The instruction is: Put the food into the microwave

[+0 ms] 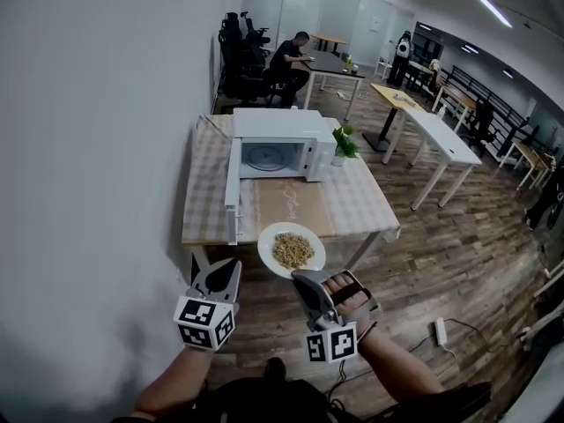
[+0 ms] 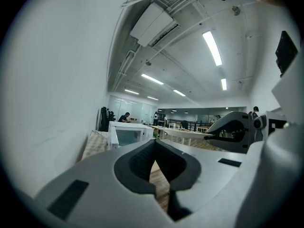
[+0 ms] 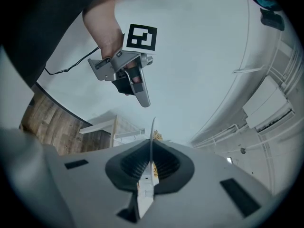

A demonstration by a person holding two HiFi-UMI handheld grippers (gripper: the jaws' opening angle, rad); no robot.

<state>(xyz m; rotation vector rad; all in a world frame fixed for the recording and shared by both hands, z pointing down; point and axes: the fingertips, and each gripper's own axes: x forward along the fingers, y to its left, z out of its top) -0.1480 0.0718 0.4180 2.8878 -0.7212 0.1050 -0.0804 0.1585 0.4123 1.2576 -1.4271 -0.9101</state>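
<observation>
- The right claw (image 1: 301, 278) pinches the near rim of the plate (image 1: 292, 250) of food, level, well before the microwave (image 1: 278, 144).
- Its door (image 1: 233, 183) stands open to receive it.
- The left claw (image 1: 229, 267) is closed and empty, likewise short of the microwave.

L tongs (image 1: 224, 270), jaws together w/ nothing btwn, sit just left of the plate (image 1: 269, 258)'s near edge, R tongs (image 1: 301, 278) clamped on that near rim, R hand (image 1: 351, 296) round the grip, L forearm (image 1: 176, 382) & R forearm (image 1: 397, 368) both reaching fwd toward the plate.
</observation>
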